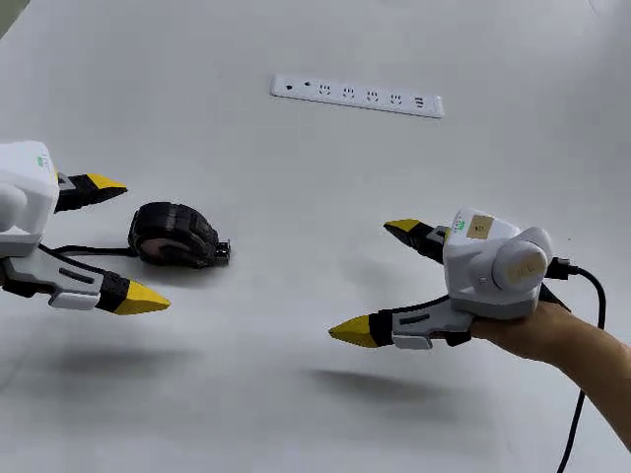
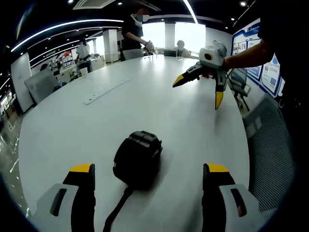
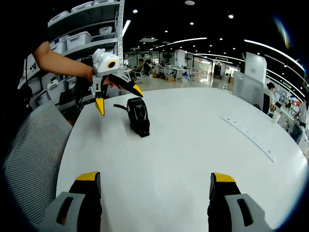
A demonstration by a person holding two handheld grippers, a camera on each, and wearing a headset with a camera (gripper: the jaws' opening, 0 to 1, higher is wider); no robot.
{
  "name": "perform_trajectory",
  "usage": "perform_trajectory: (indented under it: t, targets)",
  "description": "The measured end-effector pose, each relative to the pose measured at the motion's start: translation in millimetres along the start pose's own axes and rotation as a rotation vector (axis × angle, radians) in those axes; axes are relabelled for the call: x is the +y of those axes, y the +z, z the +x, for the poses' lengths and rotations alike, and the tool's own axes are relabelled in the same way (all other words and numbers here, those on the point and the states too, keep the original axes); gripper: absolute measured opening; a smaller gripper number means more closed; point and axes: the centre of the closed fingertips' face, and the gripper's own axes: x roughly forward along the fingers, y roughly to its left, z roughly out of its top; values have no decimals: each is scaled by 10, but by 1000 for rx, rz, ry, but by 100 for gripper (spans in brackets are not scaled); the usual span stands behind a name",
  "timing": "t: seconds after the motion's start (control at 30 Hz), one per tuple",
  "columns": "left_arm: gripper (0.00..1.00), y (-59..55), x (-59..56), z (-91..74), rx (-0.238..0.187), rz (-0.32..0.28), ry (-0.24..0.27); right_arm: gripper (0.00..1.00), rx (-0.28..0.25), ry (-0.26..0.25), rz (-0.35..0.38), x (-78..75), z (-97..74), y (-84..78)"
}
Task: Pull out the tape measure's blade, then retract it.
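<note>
A black tape measure (image 1: 174,235) lies on the white table (image 1: 296,158), its blade tip facing right and a black strap trailing left. My left gripper (image 1: 123,241) hovers open around its left side, yellow tips above and below it. In the left gripper view the tape measure (image 2: 137,158) sits just ahead, between the spread jaws of the left gripper (image 2: 149,169). My right gripper (image 1: 380,281) is open at the right, well apart from the tape. The right gripper view shows the tape measure (image 3: 138,116) far ahead beyond the open right gripper (image 3: 155,178), with the left gripper (image 3: 116,94) over it.
A white power strip (image 1: 357,96) lies at the far side of the table; it also appears as the power strip (image 3: 248,137) at the right. A black cable (image 1: 584,374) hangs from the right gripper. People and desks stand in the background, and a mesh chair (image 2: 275,145) is beside the table.
</note>
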Motion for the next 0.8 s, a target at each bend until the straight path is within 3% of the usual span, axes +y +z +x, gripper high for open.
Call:
perform_trajectory:
  t: [0.43, 0.8]
  targets:
    - [75, -32, 120, 38, 56, 75, -27, 87, 1, 72, -104, 10, 253, 144]
    - [61, -30, 139, 103, 96, 129, -76, 80, 7, 132, -161, 29, 450, 224]
